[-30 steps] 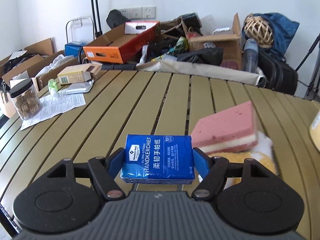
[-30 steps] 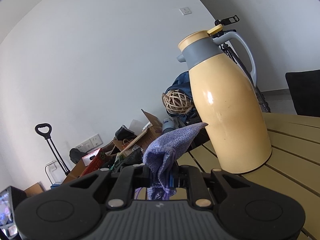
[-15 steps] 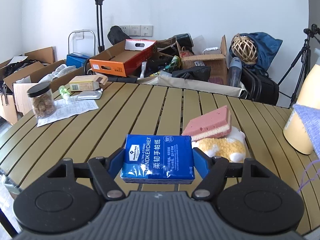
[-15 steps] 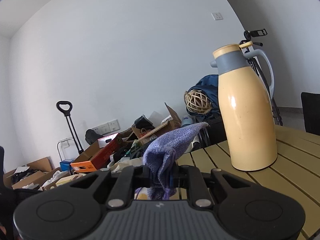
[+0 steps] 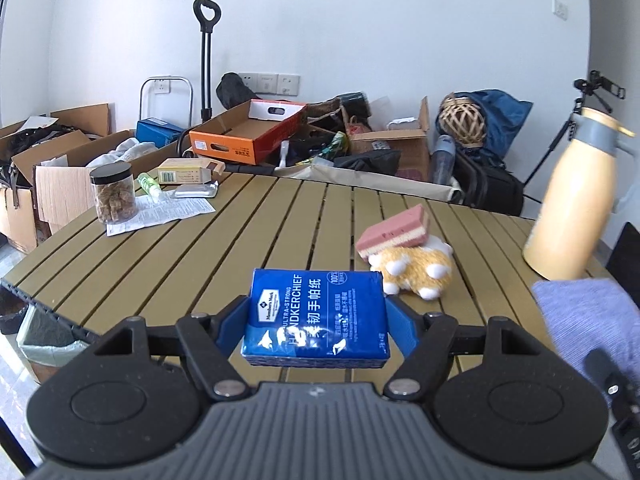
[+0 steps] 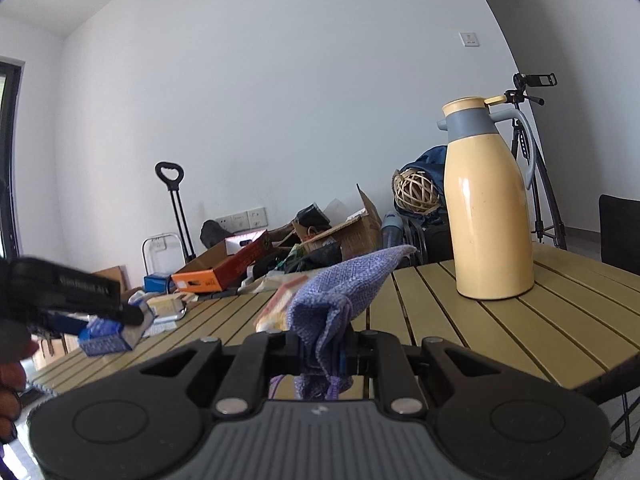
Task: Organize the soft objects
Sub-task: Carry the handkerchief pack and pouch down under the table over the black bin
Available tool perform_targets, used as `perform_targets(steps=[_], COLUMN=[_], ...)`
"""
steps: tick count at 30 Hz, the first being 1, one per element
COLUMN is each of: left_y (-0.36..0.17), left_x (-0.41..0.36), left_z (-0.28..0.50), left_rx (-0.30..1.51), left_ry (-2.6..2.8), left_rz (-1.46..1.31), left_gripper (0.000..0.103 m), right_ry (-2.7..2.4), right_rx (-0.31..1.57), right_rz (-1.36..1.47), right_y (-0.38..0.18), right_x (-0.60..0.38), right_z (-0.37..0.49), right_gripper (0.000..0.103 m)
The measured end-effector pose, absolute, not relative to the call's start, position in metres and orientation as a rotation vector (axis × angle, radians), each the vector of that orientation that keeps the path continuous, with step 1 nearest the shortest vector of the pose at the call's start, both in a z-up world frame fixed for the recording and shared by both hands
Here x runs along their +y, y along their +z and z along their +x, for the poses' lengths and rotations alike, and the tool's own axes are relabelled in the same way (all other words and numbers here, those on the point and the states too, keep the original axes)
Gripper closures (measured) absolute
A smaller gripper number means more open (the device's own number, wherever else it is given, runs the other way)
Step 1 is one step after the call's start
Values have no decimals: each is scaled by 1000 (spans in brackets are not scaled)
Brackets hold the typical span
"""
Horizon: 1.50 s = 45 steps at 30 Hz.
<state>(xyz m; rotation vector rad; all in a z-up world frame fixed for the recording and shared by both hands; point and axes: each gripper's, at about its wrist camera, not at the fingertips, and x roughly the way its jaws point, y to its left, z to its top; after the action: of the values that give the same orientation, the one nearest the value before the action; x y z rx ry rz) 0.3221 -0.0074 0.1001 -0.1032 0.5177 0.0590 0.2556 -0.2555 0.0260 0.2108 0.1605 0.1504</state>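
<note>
- At ten o'clock on the worktop (image 5: 192,252), a lidded jar (image 5: 114,192) holds brown chunks.
- Left hand-held gripper (image 5: 316,320) clamps a blue handkerchief pack (image 5: 316,316), above the slats.
- At one o'clock: pink sponge (image 5: 394,232) atop plush toy (image 5: 416,270).
- Right hand-held gripper (image 6: 326,354) pinches a purple cloth (image 6: 340,292); yellow thermos (image 6: 488,208) upright beyond.

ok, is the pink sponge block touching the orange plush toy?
Touching. The left wrist view shows the pink sponge block lying tilted on the orange plush toy, no gap between them.
</note>
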Motion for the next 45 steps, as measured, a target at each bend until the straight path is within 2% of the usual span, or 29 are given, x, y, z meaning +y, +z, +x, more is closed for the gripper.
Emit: perform_targets(steps=[10, 19, 30, 45], left_y=[78, 41, -2, -77], left_x=[-10, -12, -15, -8], left_z=[254, 220, 216, 229], left_rx=[523, 581, 635, 806], left_ry=[-7, -45, -62, -51], left_rz=[-114, -92, -62, -56], left_gripper=[30, 30, 30, 30], right_ry=[183, 197, 175, 149], right_rx=[217, 308, 445, 736], right_rz=[162, 103, 58, -3], right_y=[-2, -21, -44, -116], right_x=[-249, -242, -244, -237], right_z=[196, 176, 183, 202], right_gripper=[89, 89, 89, 89])
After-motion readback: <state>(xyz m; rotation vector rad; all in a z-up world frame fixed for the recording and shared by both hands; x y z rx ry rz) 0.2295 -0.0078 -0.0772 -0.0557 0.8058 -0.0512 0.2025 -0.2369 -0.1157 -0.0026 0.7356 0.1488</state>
